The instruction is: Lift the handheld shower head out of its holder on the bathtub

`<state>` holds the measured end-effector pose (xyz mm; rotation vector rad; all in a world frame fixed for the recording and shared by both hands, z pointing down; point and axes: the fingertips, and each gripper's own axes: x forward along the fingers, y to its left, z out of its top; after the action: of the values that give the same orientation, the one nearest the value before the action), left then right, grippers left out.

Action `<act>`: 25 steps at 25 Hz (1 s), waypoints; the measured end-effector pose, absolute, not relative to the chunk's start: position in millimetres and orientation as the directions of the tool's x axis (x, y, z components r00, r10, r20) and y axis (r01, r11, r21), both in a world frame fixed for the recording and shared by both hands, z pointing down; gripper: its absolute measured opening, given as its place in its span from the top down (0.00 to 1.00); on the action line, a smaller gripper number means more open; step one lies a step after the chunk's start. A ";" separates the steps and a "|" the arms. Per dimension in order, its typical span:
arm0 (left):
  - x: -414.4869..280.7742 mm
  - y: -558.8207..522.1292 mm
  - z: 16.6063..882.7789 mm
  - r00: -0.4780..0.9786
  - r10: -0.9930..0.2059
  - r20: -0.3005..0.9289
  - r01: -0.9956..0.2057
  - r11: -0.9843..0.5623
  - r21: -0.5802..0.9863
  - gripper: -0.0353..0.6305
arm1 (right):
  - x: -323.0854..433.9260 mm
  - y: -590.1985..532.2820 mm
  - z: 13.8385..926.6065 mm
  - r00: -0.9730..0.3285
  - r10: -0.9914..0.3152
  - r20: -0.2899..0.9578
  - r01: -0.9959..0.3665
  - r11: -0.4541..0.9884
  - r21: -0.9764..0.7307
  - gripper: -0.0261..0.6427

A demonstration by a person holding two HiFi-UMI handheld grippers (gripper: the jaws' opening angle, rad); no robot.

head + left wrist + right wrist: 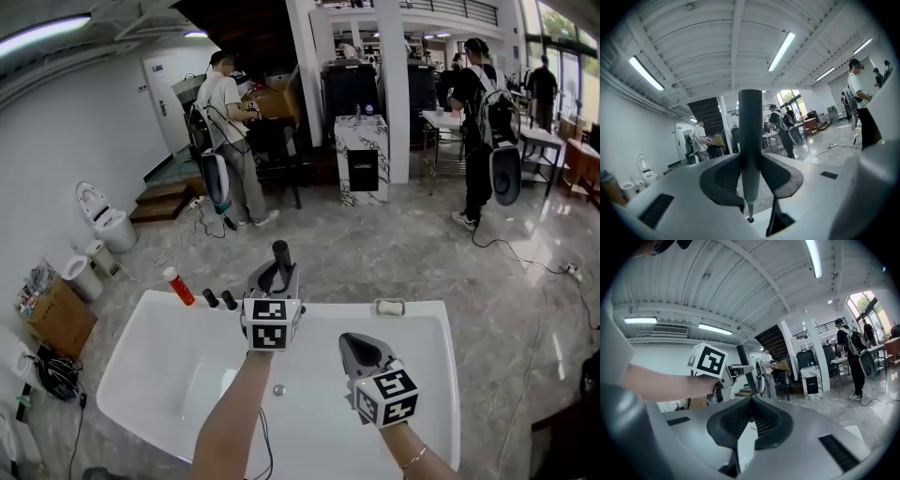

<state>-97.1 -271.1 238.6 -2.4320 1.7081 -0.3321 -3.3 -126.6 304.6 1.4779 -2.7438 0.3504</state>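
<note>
Left hand-held gripper clamps the dark stick-shaped shower head upright over the white bathtub; the right hand-held gripper is closed and empty.

On the far rim, from the left, stand a red tube and two black knobs, seen only in the head view. That view hides the shower head's lower end behind the marker cube. The left gripper view shows both pads pressed on its shaft and a thin tip below. The right gripper view shows its pads meeting on nothing. Right of both, a chrome fitting sits on the rim; whether it is the holder is unclear. The basin below lies open.
</note>
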 end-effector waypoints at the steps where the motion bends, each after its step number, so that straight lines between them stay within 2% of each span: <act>1: -96.0 -267.5 237.1 0.328 -0.940 0.094 -0.906 -0.341 -0.251 0.73 | -3.6 -123.0 302.2 -0.558 -0.823 0.108 -0.824 0.534 -0.190 0.95; 25: -99.8 -236.8 226.3 0.341 -0.937 0.080 -0.902 -0.350 -0.253 0.73 | -2.6 -88.7 280.1 -0.518 -0.850 0.098 -0.854 0.507 -0.118 0.95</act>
<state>-99.8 -236.8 226.3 -2.4338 1.6846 -0.3160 -2.6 -88.7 280.1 1.5290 -2.7030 0.2352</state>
